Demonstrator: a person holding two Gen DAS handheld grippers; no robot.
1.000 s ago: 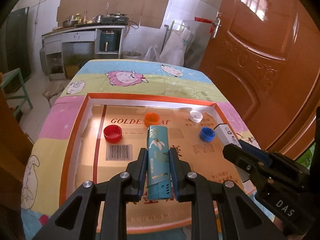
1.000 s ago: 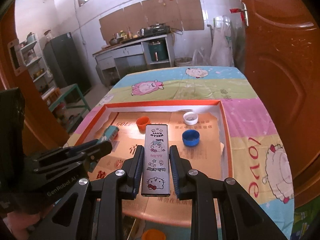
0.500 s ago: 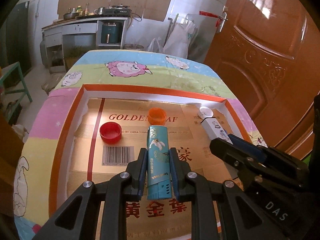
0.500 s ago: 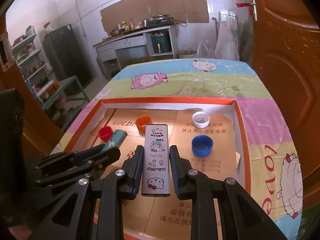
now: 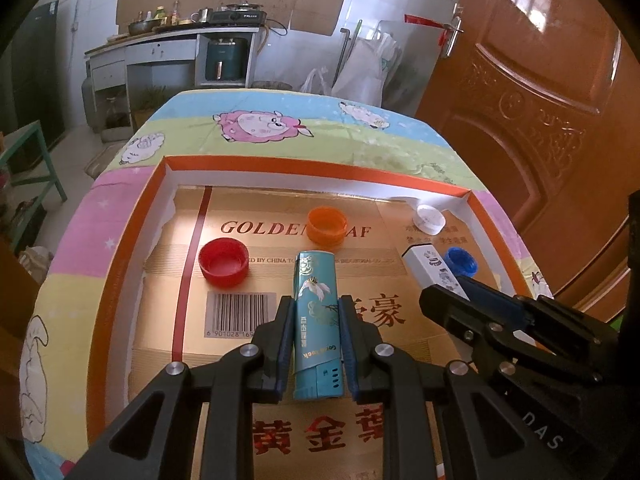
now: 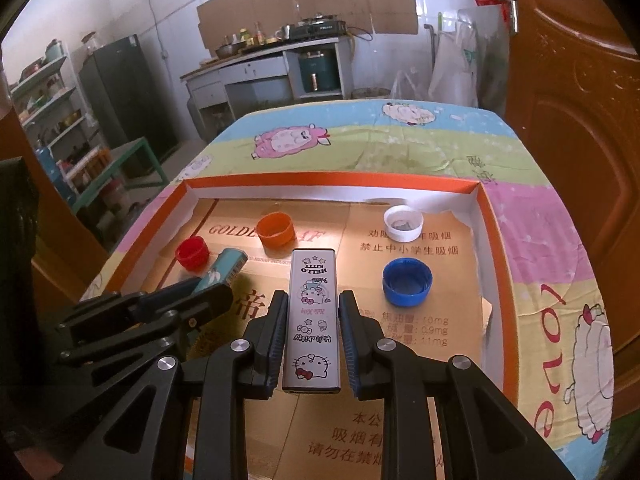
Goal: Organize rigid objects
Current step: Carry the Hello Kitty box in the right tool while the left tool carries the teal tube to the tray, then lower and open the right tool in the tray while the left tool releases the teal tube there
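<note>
- The tray (image 5: 120,264), orange-rimmed and lined with flattened cardboard, sits on the surface (image 5: 248,152) under a cartoon-sheep cloth.
- In the tray, open side up: a red cap (image 5: 223,261) at the left, an orange cap (image 5: 327,231) toward the far wall, a white cap (image 6: 403,223) near the far right corner, and a blue cap (image 6: 407,282) nearer me on the right. They lie well apart.
- My left gripper (image 5: 315,312) pinches a teal lighter (image 5: 317,324) lengthwise between its pads, tilted down over the middle of the tray.
- My right gripper (image 6: 313,306) pinches a white case (image 6: 312,320) with cartoon cats on it, also lengthwise and tilted down over the tray.
- The two grippers hang side by side, the right one's case reaching toward the blue cap.
- I cannot tell whether either held thing touches the cardboard.
</note>
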